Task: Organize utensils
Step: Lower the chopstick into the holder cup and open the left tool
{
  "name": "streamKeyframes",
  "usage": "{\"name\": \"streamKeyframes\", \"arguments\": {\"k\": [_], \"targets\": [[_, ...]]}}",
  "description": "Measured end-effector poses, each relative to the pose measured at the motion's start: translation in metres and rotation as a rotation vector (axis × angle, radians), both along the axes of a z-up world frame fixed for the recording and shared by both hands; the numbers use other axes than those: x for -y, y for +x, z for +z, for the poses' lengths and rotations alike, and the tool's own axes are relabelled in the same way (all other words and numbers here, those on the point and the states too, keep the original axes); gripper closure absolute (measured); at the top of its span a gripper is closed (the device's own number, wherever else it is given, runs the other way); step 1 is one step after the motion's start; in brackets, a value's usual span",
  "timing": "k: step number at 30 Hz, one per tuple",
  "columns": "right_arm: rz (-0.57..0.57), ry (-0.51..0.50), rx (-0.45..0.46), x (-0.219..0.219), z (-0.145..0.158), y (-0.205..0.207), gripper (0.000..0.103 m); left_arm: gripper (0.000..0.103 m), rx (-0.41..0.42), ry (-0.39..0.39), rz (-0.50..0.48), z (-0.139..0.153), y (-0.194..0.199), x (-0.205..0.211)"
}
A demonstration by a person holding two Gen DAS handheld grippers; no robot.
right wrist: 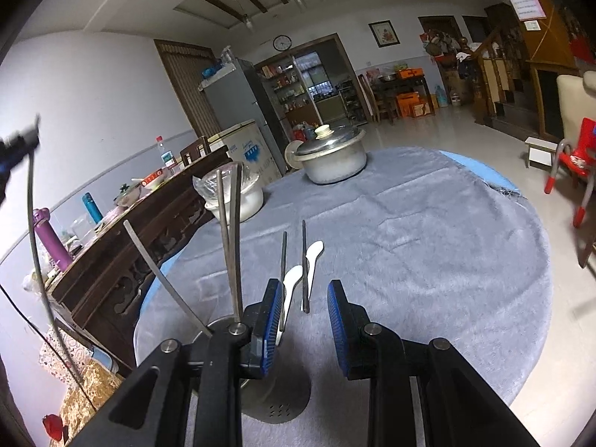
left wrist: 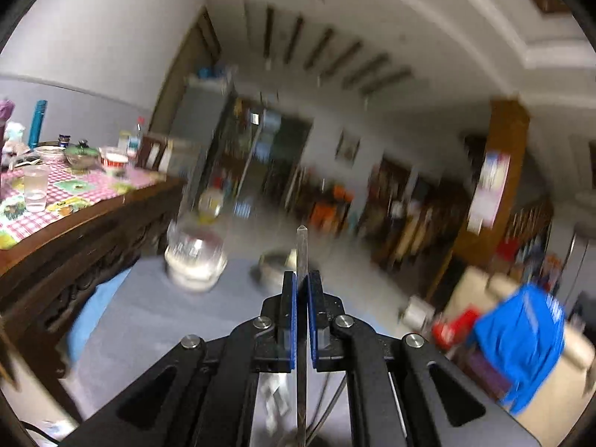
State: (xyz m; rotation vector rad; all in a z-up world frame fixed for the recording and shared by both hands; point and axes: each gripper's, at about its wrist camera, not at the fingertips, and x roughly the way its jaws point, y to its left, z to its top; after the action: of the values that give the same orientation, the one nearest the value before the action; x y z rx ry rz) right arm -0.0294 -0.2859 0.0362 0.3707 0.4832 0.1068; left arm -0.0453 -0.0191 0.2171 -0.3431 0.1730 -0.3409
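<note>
The left gripper (left wrist: 301, 290) has its jaws clamped on one thin chopstick (left wrist: 301, 257), held high above the table (right wrist: 409, 231). Gripped so narrowly, it could pivot or slip and miss the holder (right wrist: 275, 398). The right gripper (right wrist: 303, 320) hovers with jaws apart and empty over two chopsticks (right wrist: 304, 264) and spoons (right wrist: 313, 257) lying on the cloth.

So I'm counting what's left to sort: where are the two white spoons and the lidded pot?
near white spoon (right wrist: 291, 276), right wrist view, on its bowl
far white spoon (right wrist: 315, 249), right wrist view, on its bowl
lidded pot (right wrist: 332, 167), right wrist view, on its side wall
</note>
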Motion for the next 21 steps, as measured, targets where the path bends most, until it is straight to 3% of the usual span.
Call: {"name": "streamKeyframes", "arguments": {"k": [3,11,17,20,21], "targets": [[0.001,-0.001,-0.001,0.001,-0.001,-0.001,0.075,0.097,0.072,0.023,0.112,-0.021,0.004,0.021],[-0.020,0.005,-0.013,0.011,-0.005,0.001,0.075,0.097,-0.046,0.026,0.140,-0.081,0.049,0.047],[-0.030,0.045,-0.035,0.017,-0.010,0.006,0.075,0.096,-0.068,0.158,0.140,-0.097,0.029,0.054],[-0.016,0.040,-0.039,0.012,-0.010,0.008,0.075,0.075,-0.088,0.242,0.128,-0.096,0.022,0.059],[-0.013,0.038,-0.039,0.010,-0.010,0.008,0.075,0.059,-0.098,0.267,0.129,-0.096,0.019,0.058]]}}
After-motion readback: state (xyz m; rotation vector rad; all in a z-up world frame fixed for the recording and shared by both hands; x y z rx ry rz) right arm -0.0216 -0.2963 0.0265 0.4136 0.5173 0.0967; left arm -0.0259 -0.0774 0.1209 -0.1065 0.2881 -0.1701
